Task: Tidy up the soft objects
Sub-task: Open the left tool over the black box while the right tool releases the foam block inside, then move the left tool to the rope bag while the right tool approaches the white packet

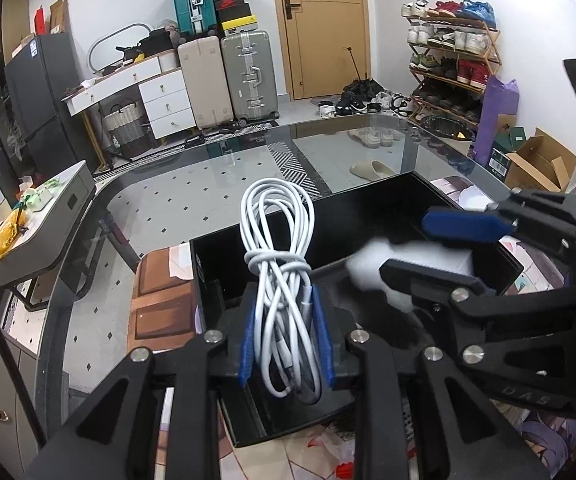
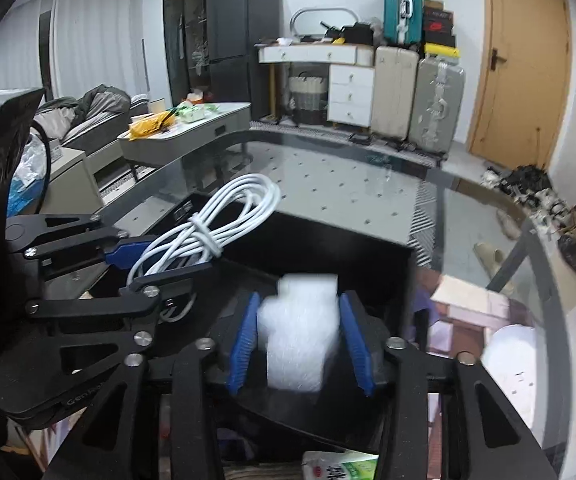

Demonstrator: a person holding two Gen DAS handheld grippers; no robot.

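1. The left gripper (image 1: 285, 336) is clamped on one coiled white cable (image 1: 277, 280), pinched across the lower half of the bundle between its two blue pads. The cable's loops rise upright ahead of the fingertips, with a knot of its own cord wrapped around the middle to keep the coil together.

2. The right gripper (image 2: 300, 344) is clenched on one white foam block (image 2: 300, 336), squeezed between its two blue pads. The block is blurred in both views, so its exact shape is hard to tell.

3. Both grippers hang above one black open box (image 1: 368, 216), which lies directly below and ahead of the fingertips. Judging from the task, each soft item is held over the box so it can be lowered inside.

4. The box sits on a glass desk (image 1: 207, 184) that extends ahead of both grippers. Printed mats lie beneath the box.

5. From the left gripper, the right gripper appears just to its right, close but apart. From the right gripper, the cable appears to its left.

6. Count: two grippers, one cable, one foam block, one box.
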